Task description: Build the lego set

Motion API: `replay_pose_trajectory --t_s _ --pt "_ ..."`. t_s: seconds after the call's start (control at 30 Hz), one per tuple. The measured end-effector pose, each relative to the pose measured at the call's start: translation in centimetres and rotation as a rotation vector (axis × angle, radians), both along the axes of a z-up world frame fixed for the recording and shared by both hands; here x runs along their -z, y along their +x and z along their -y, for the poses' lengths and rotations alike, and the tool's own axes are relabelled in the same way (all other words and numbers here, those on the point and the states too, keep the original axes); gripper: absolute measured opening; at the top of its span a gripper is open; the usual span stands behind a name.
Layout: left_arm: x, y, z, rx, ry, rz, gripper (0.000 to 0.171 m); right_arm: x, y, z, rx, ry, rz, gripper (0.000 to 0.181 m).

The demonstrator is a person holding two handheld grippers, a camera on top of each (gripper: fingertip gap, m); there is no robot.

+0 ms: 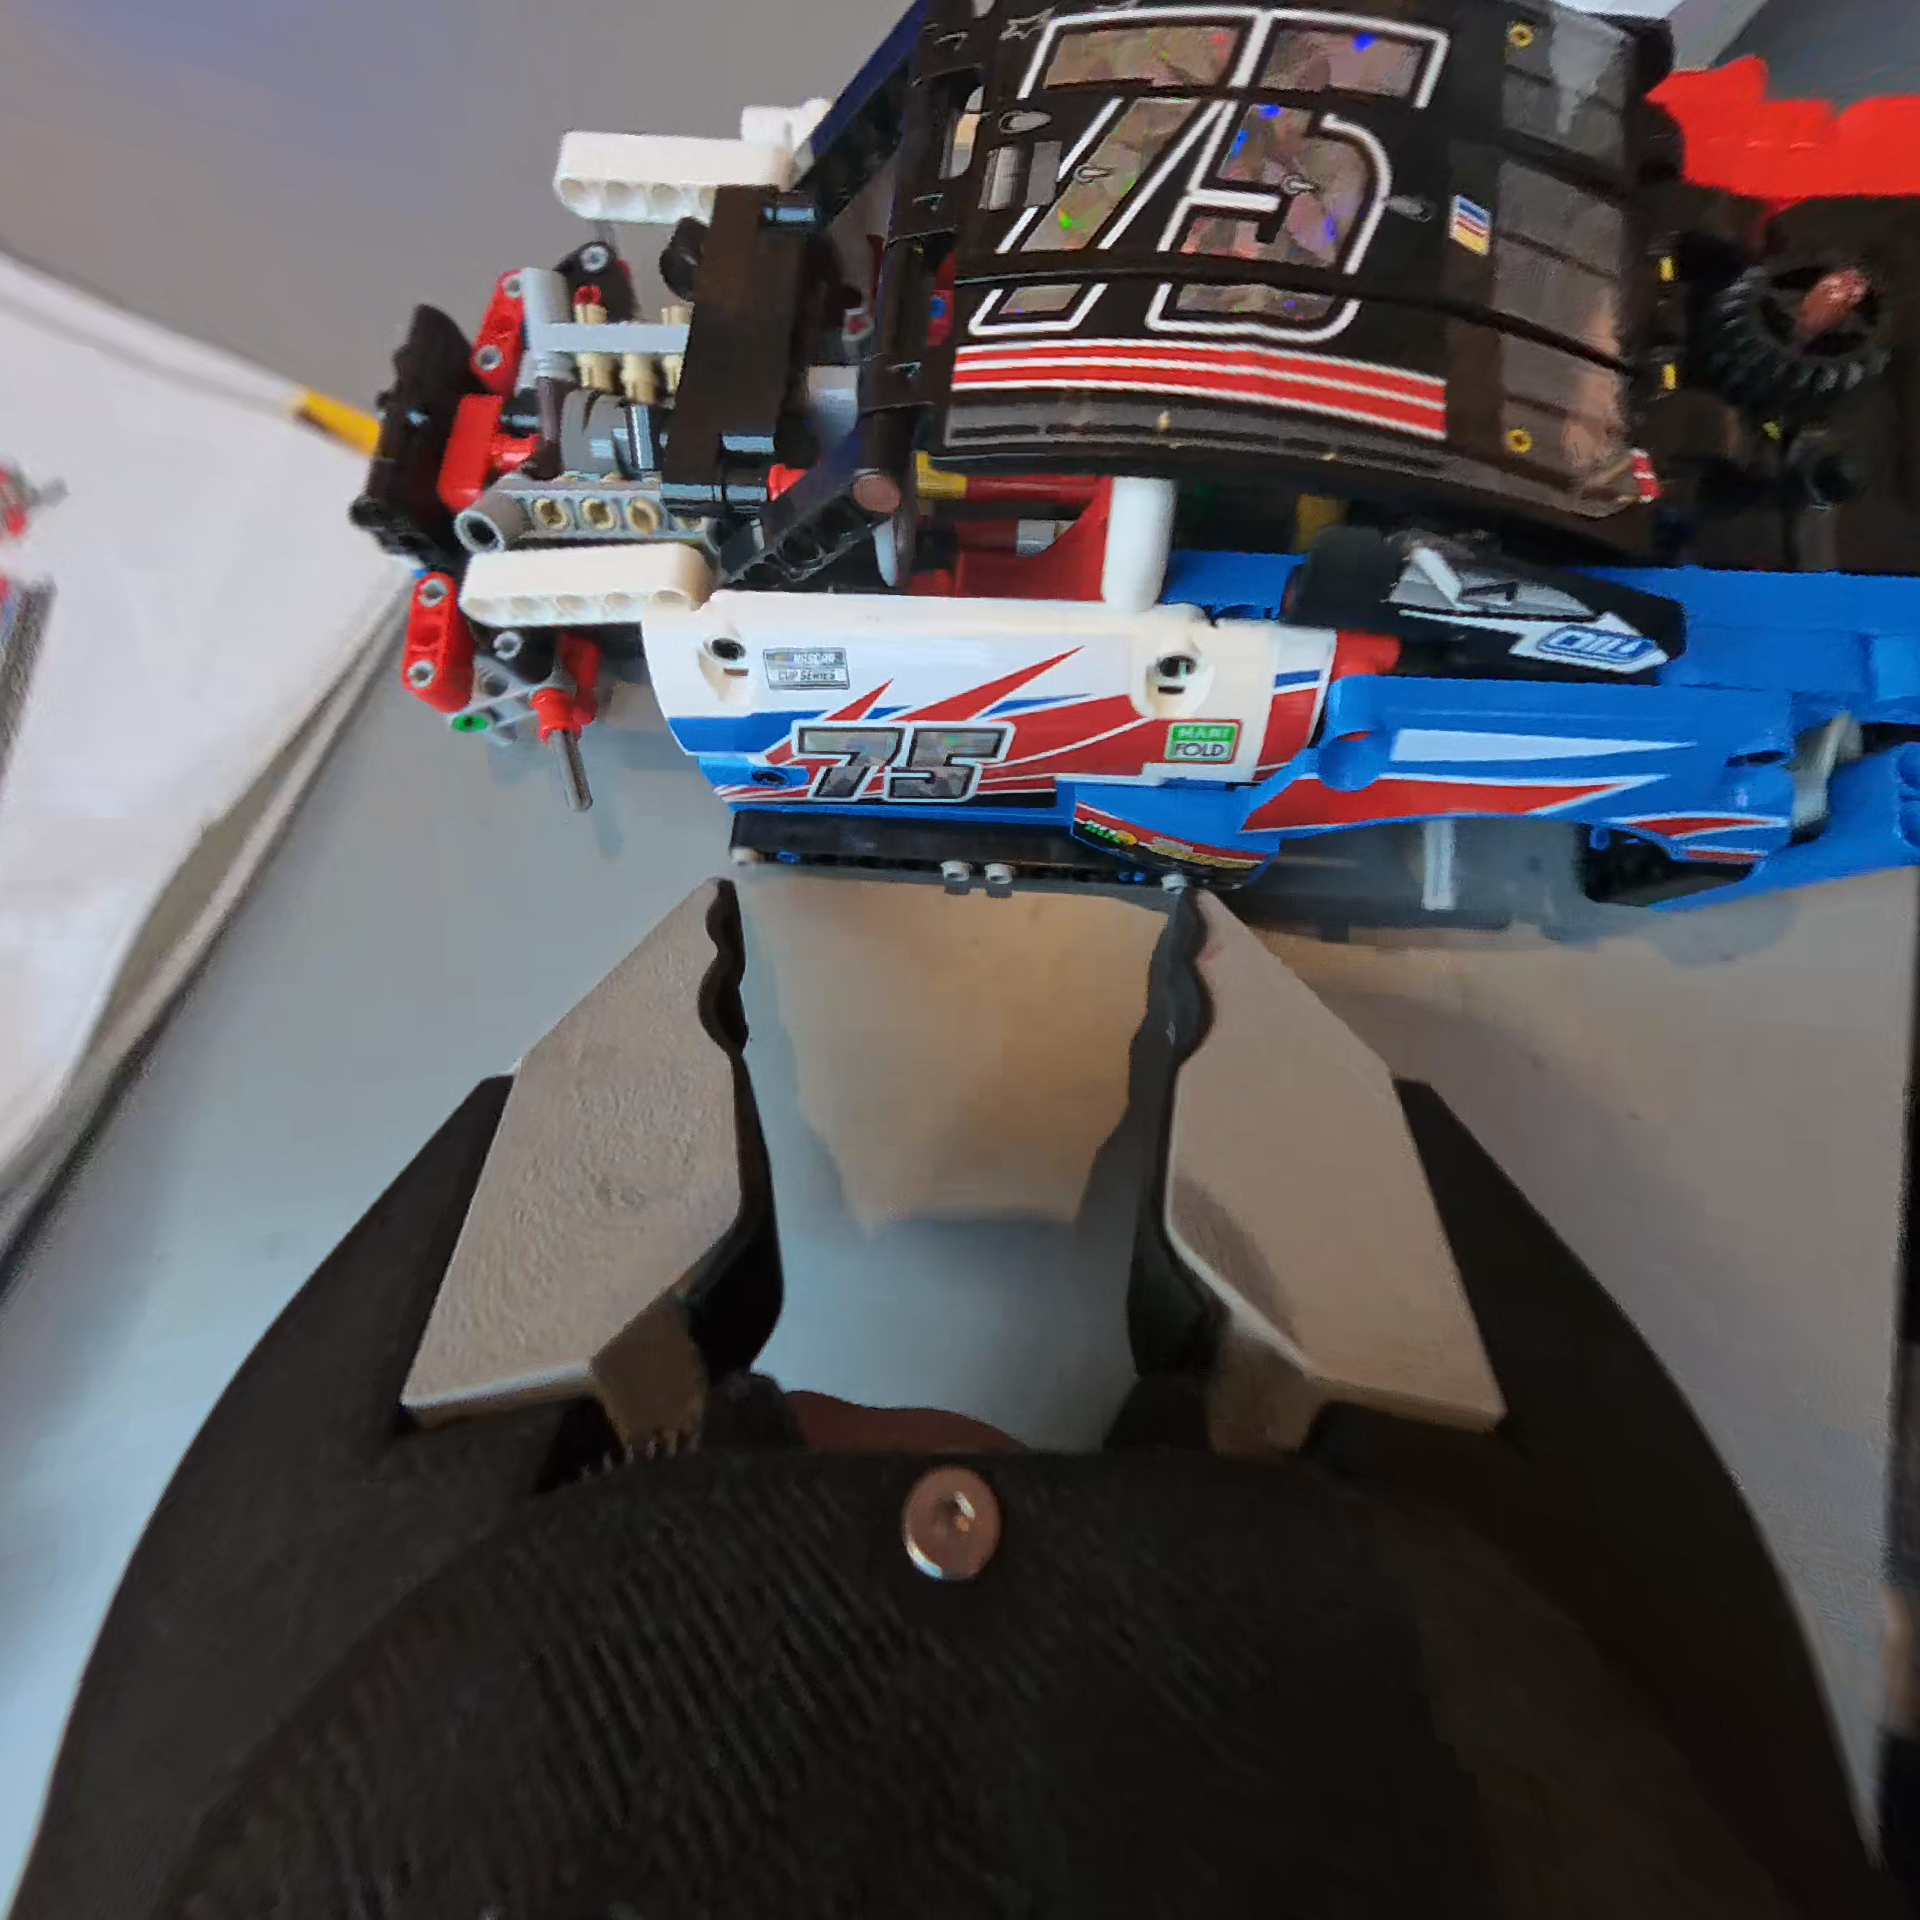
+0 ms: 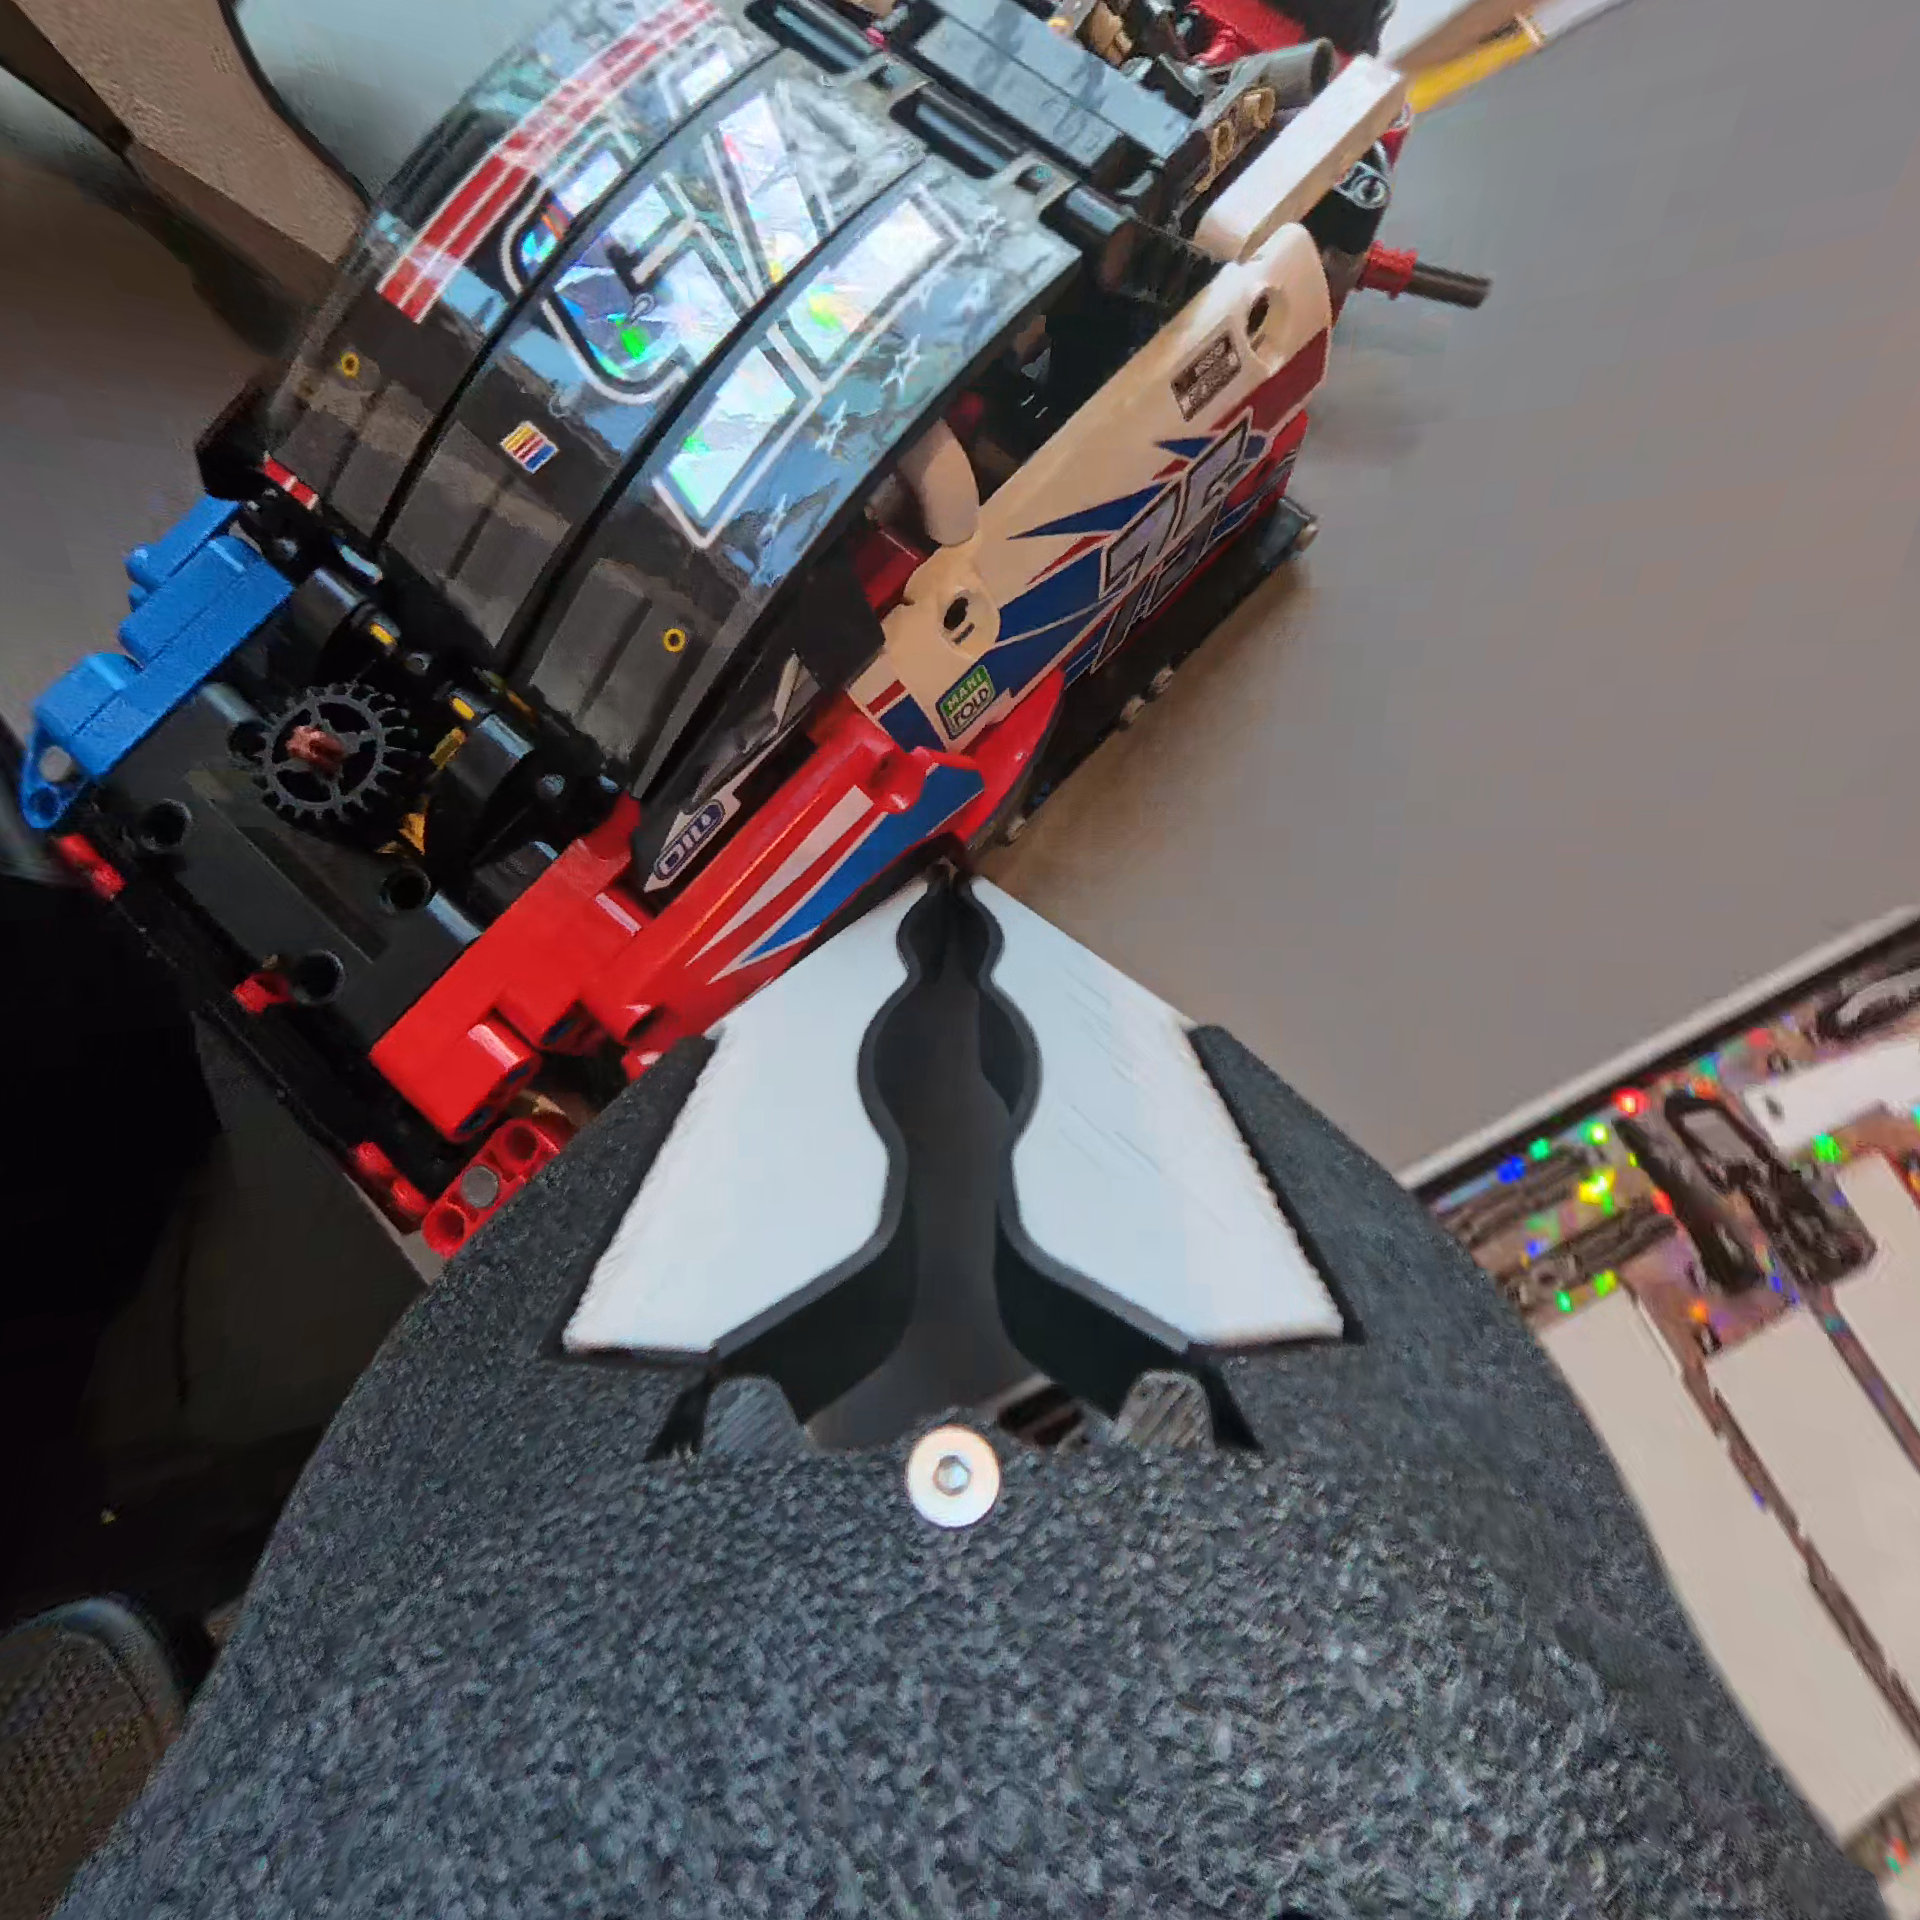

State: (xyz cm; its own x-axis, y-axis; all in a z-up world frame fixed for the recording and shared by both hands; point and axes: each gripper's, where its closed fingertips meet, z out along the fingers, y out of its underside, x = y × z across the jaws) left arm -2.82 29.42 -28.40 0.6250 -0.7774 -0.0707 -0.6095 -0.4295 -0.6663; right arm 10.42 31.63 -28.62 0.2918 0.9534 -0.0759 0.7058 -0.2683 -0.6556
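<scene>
A partly built lego race car (image 1: 935,707) stands on the grey table, with a black roof, a white door panel and a blue rear side panel. My left gripper (image 1: 951,899) is open. Its fingertips sit just short of the car's black lower edge and nothing lies between the pads. In the right wrist view the car (image 2: 727,364) shows its other side, with a red rear panel (image 2: 665,935). My right gripper (image 2: 951,883) is shut, its tips meeting at the lower edge of that red panel. I see nothing held between them.
An open white instruction booklet (image 1: 156,675) lies left of the car. A shiny sticker sheet or page (image 2: 1714,1247) lies at the right. A grey axle on a red pin (image 1: 566,748) sticks out at the car's front. A finger of the left gripper (image 2: 208,156) shows beyond the car. One gripper's finger ends stand about 15 cm off the other's.
</scene>
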Motion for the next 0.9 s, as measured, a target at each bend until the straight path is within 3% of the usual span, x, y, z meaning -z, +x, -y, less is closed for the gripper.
replay_pose_trajectory --t_s 0.1,0.3,0.33,0.37,0.4,0.6,0.9 --pt "-0.2 1.3 -2.4 0.066 0.040 -0.061 0.086 0.0 1.8 -0.5 0.114 -0.012 0.006 0.000" --pt "-0.2 2.2 -6.3 -0.001 0.065 -0.042 0.090 0.0 3.8 -0.8 0.271 -0.019 0.028 0.003" --pt "-0.3 1.8 -6.8 -0.053 0.083 -0.040 0.085 0.0 3.9 -0.7 0.285 -0.015 0.030 0.003" --pt "-0.6 0.9 -7.6 -0.130 0.129 -0.049 0.060 -0.1 3.9 -0.6 0.293 -0.007 0.032 0.003" --pt "-1.0 0.2 -7.9 -0.172 0.169 -0.050 0.057 -0.1 3.8 -0.5 0.300 0.000 0.033 0.003" --pt "-2.5 -3.9 -4.3 -0.251 0.152 0.024 0.063 -0.3 3.8 -0.1 0.357 0.012 0.043 0.002" --pt "-2.9 -7.2 4.2 -0.236 0.115 0.119 0.061 -0.9 5.7 0.4 0.394 0.101 0.109 0.012"
